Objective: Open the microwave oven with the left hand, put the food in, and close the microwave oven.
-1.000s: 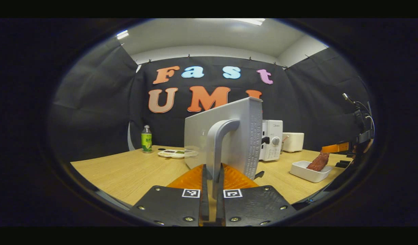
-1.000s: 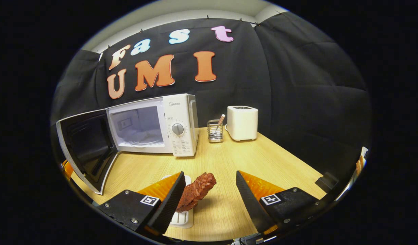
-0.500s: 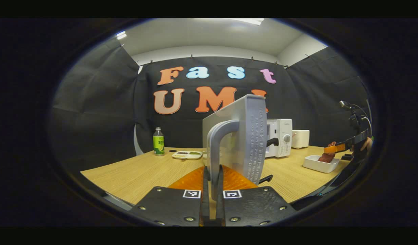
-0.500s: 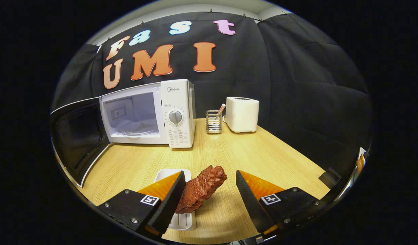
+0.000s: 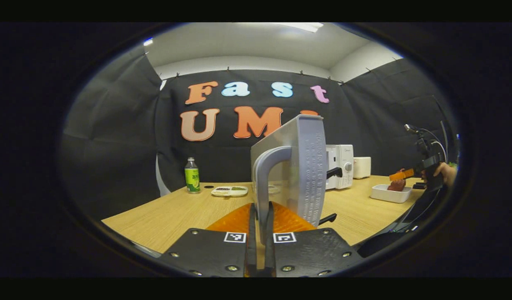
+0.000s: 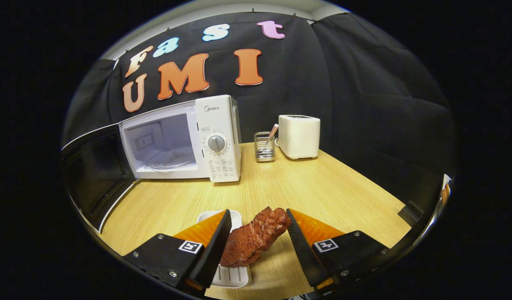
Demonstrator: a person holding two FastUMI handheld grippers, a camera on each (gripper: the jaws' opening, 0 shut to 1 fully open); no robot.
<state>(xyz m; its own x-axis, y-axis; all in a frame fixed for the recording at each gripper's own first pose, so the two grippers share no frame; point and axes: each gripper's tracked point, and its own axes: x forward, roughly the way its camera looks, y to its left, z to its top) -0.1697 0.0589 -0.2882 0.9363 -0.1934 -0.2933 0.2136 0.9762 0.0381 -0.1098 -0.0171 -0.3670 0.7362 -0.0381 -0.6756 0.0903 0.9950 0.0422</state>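
In the left gripper view, the left claw (image 5: 259, 227) sits at the bottom centre of the frame, clenched on the grey curved handle (image 5: 265, 175) of the white microwave oven's door (image 5: 293, 162), which stands swung wide open in the middle of the frame. Right of the door, the microwave oven (image 5: 340, 166) shows its control side. At the far right, the right claw (image 5: 399, 176) hovers above a white rectangular dish (image 5: 388, 194) on the light wooden tabletop (image 5: 176, 208). A green bottle (image 5: 192, 181) stands at left centre.

In the right gripper view, the right claw (image 6: 256, 239) at the bottom centre grasps a reddish-brown slab of meat (image 6: 256, 241), both orange-faced fingers pressing on it, just above the white dish (image 6: 231, 273). The oven cavity (image 6: 162, 143) lies open at upper left, its glass turntable visible. A white toaster (image 6: 299, 136) and a wire utensil holder (image 6: 264, 152) stand to the oven's right.

The step in hand appears to be carrying the food into the cavity. Doing it well probably means holding the door steady and wide, lifting the meat clear of the dish rim, then travelling low and level toward the upper left so it lands on the turntable without brushing the oven's front frame.
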